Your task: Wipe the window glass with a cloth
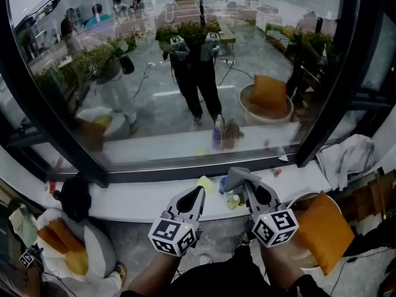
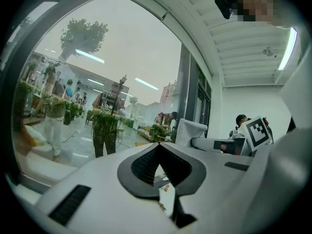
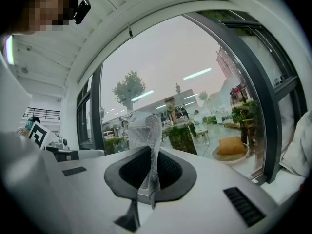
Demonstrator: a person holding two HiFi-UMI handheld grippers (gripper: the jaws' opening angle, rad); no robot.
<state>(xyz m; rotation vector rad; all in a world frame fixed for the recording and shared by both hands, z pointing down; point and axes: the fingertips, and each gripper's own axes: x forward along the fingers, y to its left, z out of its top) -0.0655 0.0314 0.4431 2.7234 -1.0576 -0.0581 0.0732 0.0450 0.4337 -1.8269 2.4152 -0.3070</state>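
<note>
The right gripper [image 3: 149, 152] has its jaws pinched on a grey cloth [image 3: 145, 130], which stands up above the tips. The left gripper [image 2: 158, 149] sits just beside it with its jaws pressed together and nothing between them. Both hang low over the white sill [image 1: 142, 200], where small bottles [image 1: 226, 193] stand near the cloth, and the window glass [image 1: 185, 73] rises beyond, apart from the cloth.

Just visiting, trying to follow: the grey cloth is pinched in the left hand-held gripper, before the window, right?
Not the left. The right gripper view shows the grey cloth pinched in the right hand-held gripper, before the window; the left hand-held gripper is shut on nothing.
</note>
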